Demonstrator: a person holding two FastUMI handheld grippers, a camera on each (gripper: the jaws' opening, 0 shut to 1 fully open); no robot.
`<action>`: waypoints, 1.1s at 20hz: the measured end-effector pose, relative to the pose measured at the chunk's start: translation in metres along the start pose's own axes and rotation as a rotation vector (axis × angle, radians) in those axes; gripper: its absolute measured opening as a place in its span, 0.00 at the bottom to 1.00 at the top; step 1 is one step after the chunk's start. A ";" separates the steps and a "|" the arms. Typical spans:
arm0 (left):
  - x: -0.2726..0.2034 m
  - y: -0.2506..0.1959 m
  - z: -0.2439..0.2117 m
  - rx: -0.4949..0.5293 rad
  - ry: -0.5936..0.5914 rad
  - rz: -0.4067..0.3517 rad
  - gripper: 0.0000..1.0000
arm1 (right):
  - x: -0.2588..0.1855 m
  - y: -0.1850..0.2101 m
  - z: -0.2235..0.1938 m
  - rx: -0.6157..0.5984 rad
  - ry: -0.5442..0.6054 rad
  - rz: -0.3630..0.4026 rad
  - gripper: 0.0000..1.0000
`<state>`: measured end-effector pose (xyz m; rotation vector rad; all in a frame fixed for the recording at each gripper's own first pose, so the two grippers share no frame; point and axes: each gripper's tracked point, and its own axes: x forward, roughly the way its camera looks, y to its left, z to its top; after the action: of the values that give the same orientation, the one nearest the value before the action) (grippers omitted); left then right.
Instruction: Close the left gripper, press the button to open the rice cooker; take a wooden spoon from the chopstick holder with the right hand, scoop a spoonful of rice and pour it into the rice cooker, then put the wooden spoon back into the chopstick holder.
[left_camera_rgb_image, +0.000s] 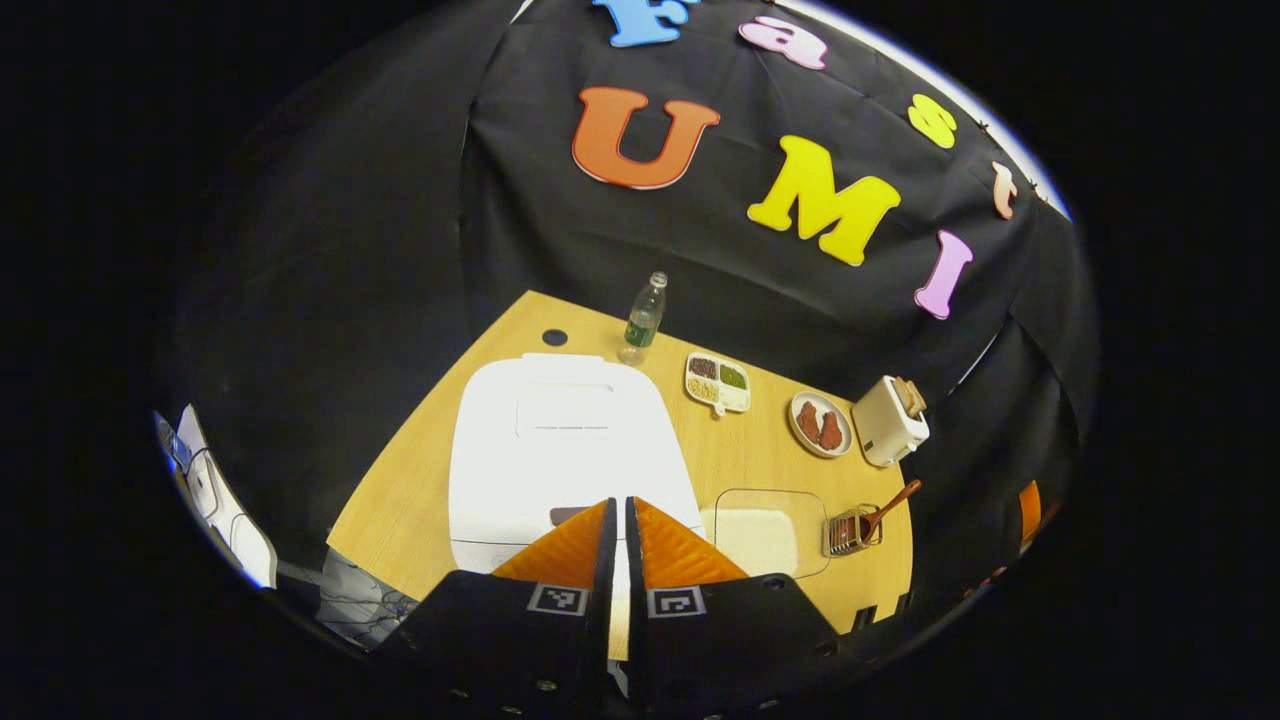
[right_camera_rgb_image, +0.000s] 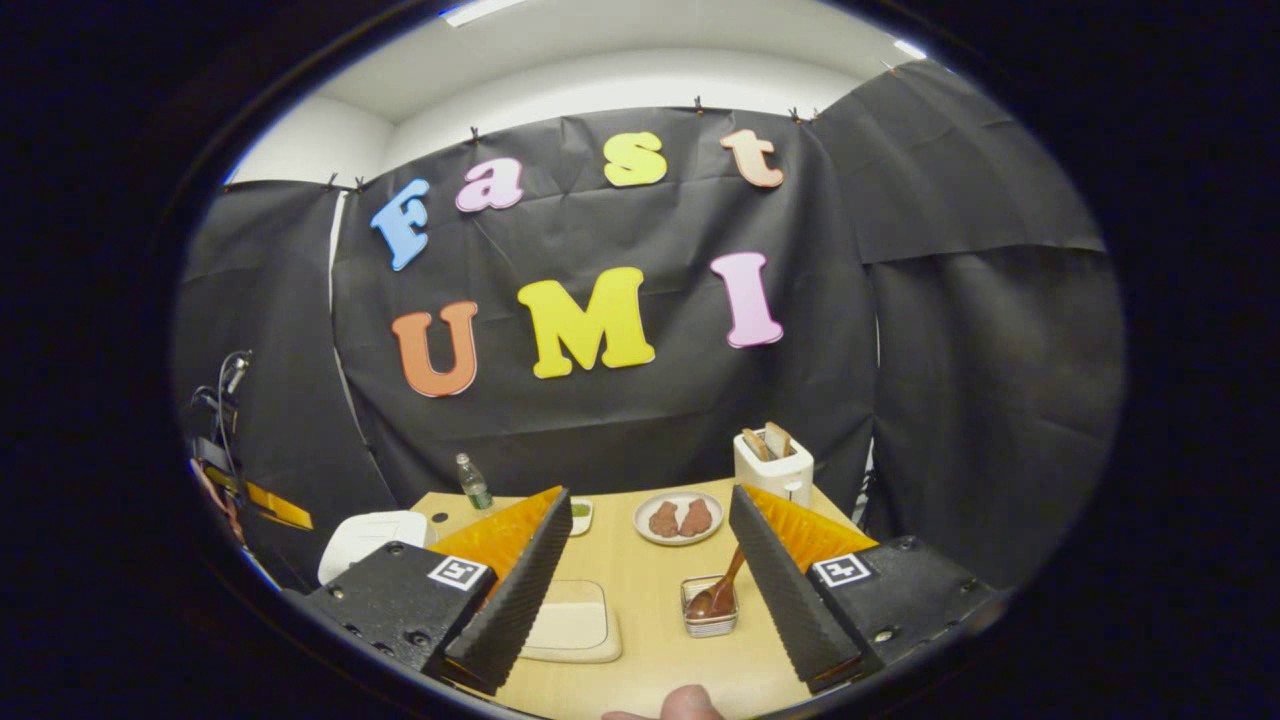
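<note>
A white rice cooker with its lid down sits on the wooden table. My left gripper is shut and hangs just above the cooker's front edge, over a dark button. To the right lies a clear container of rice, and beside it a wire chopstick holder with a wooden spoon leaning in it. My right gripper stands wide open, above and short of the chopstick holder and spoon. The rice container and the rice cooker lie to its left.
Along the back of the table stand a water bottle, a divided dish of grains, a plate with two brown pieces and a white toaster. A fingertip shows at the bottom of the right gripper view. Cables hang at far left.
</note>
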<state>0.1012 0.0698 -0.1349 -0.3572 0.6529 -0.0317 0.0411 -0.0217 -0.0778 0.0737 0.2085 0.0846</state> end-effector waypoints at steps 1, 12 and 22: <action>0.010 0.001 -0.003 -0.023 0.049 -0.012 0.00 | 0.003 -0.002 -0.002 0.009 0.006 0.000 0.96; 0.072 0.024 -0.035 -0.071 0.303 0.030 0.00 | 0.027 -0.022 -0.019 0.035 0.085 -0.033 1.00; 0.074 0.023 -0.047 -0.028 0.378 0.057 0.00 | 0.037 -0.028 -0.044 0.134 0.161 -0.057 1.00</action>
<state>0.1300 0.0657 -0.2209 -0.3624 1.0378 -0.0364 0.0704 -0.0435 -0.1303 0.1949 0.3771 0.0196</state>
